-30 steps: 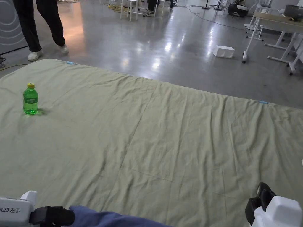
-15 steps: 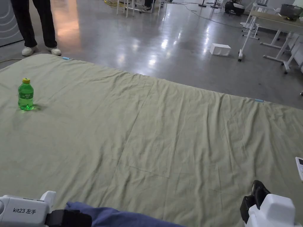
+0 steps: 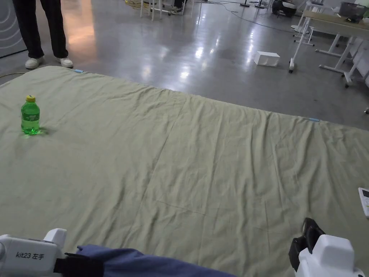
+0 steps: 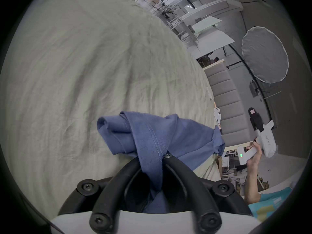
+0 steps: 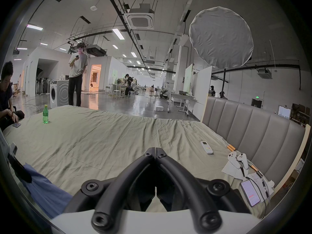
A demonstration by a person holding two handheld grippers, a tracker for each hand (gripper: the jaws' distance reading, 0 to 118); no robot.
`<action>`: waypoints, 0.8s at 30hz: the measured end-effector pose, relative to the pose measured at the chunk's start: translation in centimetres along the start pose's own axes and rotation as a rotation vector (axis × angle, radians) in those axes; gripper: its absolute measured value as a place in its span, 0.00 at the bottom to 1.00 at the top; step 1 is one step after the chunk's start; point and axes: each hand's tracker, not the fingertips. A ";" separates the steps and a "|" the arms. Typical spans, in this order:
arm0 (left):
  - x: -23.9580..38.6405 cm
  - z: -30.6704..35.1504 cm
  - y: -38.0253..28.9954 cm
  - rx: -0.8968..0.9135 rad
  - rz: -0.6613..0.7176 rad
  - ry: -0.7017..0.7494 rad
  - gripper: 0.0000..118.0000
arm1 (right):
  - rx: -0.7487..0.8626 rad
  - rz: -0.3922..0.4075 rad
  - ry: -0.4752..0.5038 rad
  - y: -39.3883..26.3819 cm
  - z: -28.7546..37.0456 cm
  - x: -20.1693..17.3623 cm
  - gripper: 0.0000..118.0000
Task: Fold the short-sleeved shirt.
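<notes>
From your head view, one bed (image 3: 201, 155) under a wrinkled pale green sheet spreads ahead of you. One green bottle (image 3: 30, 115) stands upright at its far left, and one white remote (image 3: 364, 201) lies at the right edge. Your left claw (image 3: 77, 266) sits at the bottom left with the blue shirt (image 3: 144, 263) bunched right beside it; here you cannot tell how its jaws stand. Your right claw (image 3: 306, 240) is at the bottom right, well apart from the shirt. One pair of legs in dark trousers stands on the floor beyond the far left corner.

In your left gripper view, the left claw (image 4: 151, 157) has both jaws pressed on a gathered fold of the one shirt (image 4: 152, 136), which lies crumpled on the sheet near the bed's near edge. Farther right, your right hand (image 4: 253, 155) holds the other gripper.

In your right gripper view, the right claw (image 5: 155, 151) has its two jaw tips touching, with nothing between them. You can count one bottle (image 5: 45, 114), one remote (image 5: 206, 147), two white controllers (image 5: 238, 160) and one phone (image 5: 250, 193) along the grey headboard (image 5: 253, 136). The shirt (image 5: 45, 192) hangs at the lower left.
</notes>
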 end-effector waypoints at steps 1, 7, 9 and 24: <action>0.4 0.5 0.2 0.005 -0.005 0.001 0.08 | 0.001 0.000 -0.001 0.0 0.0 0.1 0.00; 2.7 5.0 1.5 0.035 -0.066 0.070 0.08 | 0.008 0.001 -0.005 0.1 0.0 0.6 0.00; 3.2 6.7 1.7 0.052 -0.088 0.109 0.08 | 0.012 0.003 -0.006 0.2 0.0 0.8 0.00; 11.3 8.3 -0.1 0.023 -0.148 0.293 0.08 | 0.037 -0.018 0.006 0.1 -0.1 0.4 0.00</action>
